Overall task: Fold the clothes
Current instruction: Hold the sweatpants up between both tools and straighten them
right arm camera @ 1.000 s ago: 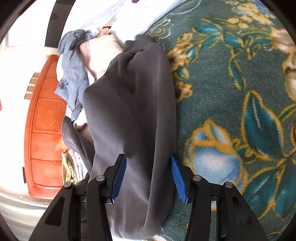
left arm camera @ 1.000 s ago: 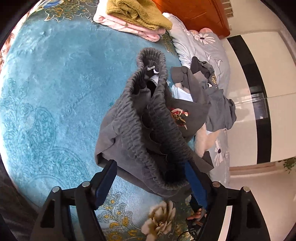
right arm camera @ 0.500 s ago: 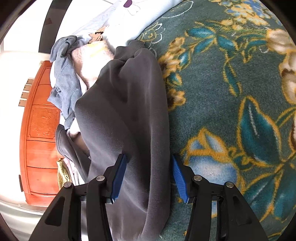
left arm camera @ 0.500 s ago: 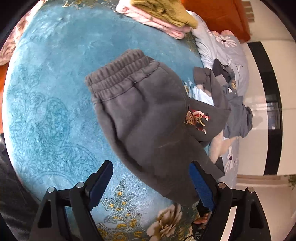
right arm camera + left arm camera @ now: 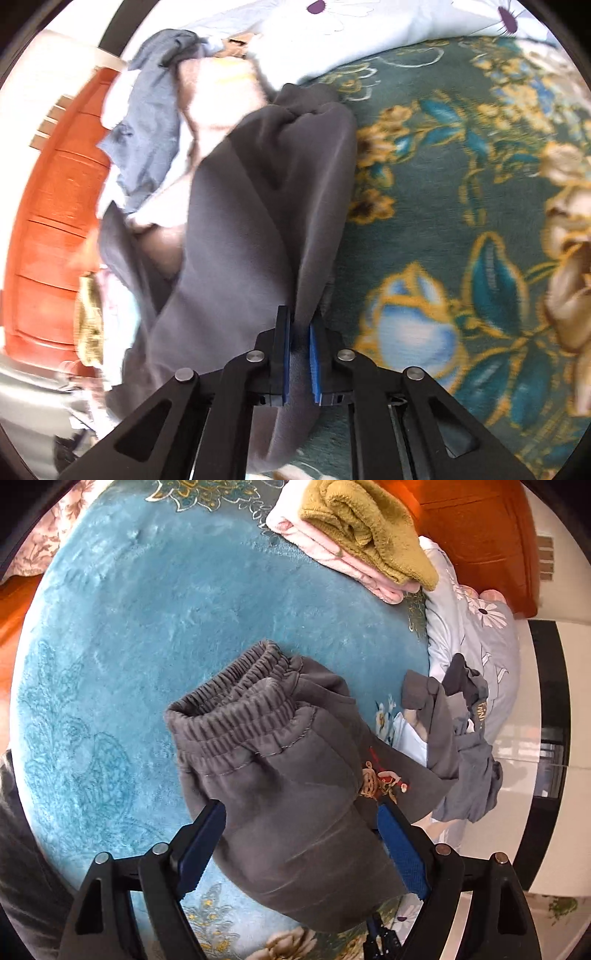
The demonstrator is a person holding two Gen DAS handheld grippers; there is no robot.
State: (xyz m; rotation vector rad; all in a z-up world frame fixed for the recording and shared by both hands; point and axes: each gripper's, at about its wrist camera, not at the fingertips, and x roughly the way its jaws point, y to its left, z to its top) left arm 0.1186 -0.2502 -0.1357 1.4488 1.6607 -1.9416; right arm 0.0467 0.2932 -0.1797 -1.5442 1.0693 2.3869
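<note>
**Grey trousers on the bed, two wrist views**

Left view: left gripper (image 5: 301, 843), jaws wide, straddles the grey trousers (image 5: 288, 775) lying on the teal blanket (image 5: 129, 627); one elastic waistband faces far. Right view only: right gripper (image 5: 297, 354), jaws narrow, pinches a trouser fold (image 5: 258, 206). Far right, one unsorted clothes heap (image 5: 458, 746); far, two folded items (image 5: 354, 531). The heap's count is indistinct; the right view is blurred at left.

The grey trousers (image 5: 258, 221) run off the bottom edge (left side blurred).
</note>
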